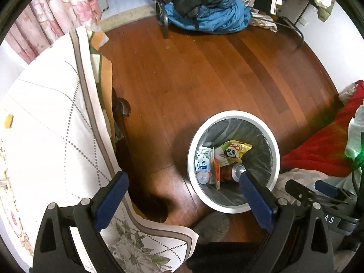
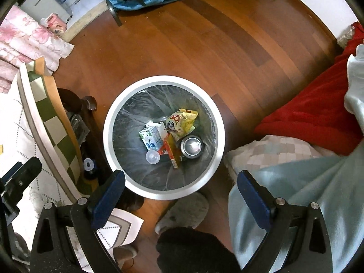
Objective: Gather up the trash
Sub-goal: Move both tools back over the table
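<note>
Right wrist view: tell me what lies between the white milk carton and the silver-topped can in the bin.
In the right wrist view, an orange flat box lies between the milk carton and the can, inside the white round bin.

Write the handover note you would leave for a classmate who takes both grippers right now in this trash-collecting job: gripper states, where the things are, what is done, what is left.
Left gripper: open, empty, over the floor between table edge and bin.
Right gripper: open, empty, directly above the bin.
Bin: white rim, clear liner, upright on the wood floor beside the table.
Done: already inside lie a milk carton, a yellow snack bag, an orange box, a can and a small clear lid.
Left: one small yellow scrap lies on the tablecloth; it may be trash. No other loose trash shows.
</note>
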### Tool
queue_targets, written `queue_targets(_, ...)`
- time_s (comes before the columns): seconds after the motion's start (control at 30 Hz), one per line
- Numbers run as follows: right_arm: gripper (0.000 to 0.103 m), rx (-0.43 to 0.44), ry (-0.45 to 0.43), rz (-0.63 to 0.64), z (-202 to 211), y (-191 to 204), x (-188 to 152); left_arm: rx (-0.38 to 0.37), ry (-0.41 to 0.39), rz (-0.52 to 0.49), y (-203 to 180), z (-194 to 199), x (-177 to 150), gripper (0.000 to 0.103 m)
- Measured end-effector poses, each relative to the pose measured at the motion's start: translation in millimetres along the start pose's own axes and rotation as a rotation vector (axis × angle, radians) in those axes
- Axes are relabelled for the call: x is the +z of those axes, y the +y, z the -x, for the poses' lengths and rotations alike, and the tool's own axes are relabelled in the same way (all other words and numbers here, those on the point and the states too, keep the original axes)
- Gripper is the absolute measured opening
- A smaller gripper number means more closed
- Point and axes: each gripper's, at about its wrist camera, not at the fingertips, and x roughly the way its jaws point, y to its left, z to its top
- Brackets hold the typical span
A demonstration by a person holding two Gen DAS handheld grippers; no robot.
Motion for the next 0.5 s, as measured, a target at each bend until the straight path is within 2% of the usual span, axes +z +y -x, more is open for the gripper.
queue_targets(0.23,0.1,0.014,-0.049,0.014,35.1,4.1,-12.4,0.004,-0.057,-0.01,-1.3,33.3,-4.4,0.1)
queue_targets(0.5,0.1,0.026,-0.143,0.024,96.6,8.4,-27.7,-0.013,-0.151,-0.015,0.9,88.1,-13.1,0.1)
